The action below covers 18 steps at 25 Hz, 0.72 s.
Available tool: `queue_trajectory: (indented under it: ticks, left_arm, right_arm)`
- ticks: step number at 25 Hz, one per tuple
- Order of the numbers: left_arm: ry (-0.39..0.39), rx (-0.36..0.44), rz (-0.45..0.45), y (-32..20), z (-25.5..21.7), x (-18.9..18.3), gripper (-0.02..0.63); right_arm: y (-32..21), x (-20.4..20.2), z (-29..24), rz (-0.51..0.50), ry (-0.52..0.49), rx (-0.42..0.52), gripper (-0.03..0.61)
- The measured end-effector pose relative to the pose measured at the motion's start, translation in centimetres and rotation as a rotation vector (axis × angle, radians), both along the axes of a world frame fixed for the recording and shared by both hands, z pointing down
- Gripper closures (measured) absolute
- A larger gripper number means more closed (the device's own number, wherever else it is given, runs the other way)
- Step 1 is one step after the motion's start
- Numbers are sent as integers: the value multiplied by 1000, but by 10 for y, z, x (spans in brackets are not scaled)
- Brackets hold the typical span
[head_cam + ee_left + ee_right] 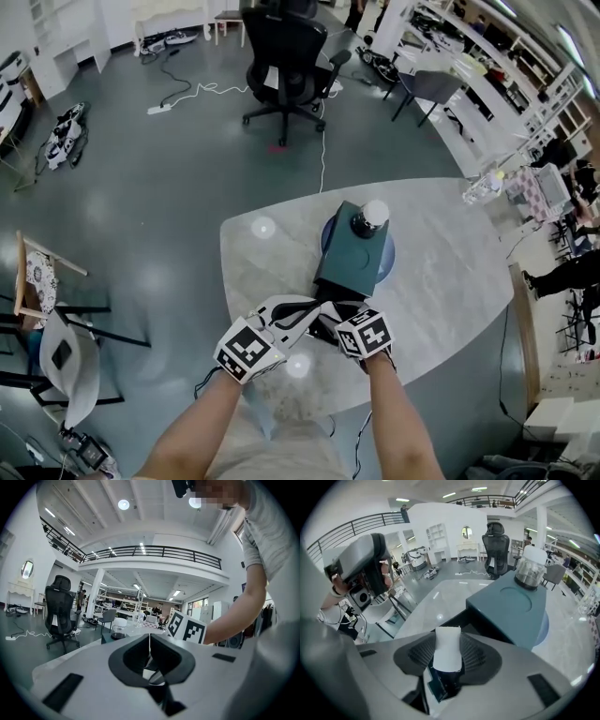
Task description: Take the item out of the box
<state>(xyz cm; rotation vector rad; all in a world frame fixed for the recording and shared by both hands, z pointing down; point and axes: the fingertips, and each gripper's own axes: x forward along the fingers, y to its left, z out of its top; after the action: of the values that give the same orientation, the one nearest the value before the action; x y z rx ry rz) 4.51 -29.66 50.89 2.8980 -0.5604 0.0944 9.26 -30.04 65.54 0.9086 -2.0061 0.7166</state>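
Observation:
A dark teal box (352,253) lies on the pale table (450,272), its near end toward me. A glass jar with a white lid (368,217) stands on top of it. Both grippers meet at the box's near end. My right gripper (447,657) is shut on a small white item (446,648), just in front of the box's dark opening (476,620). My left gripper (150,651) has its jaws together, with only a thin pale line between the pads. I cannot tell whether something thin is pinched there.
A round blue base (389,255) shows under the box's far end. The table's near edge (281,403) is close to my arms. A black office chair (286,66) stands on the floor beyond, and a white chair (70,361) at the left.

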Motion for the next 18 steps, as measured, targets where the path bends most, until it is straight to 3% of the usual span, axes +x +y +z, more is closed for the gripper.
queue_trajectory:
  ticks: [18]
  left_arm:
    - [-8, 45, 55, -1, -32, 35, 594]
  right_arm:
    - [7, 44, -120, 171, -180, 336, 396]
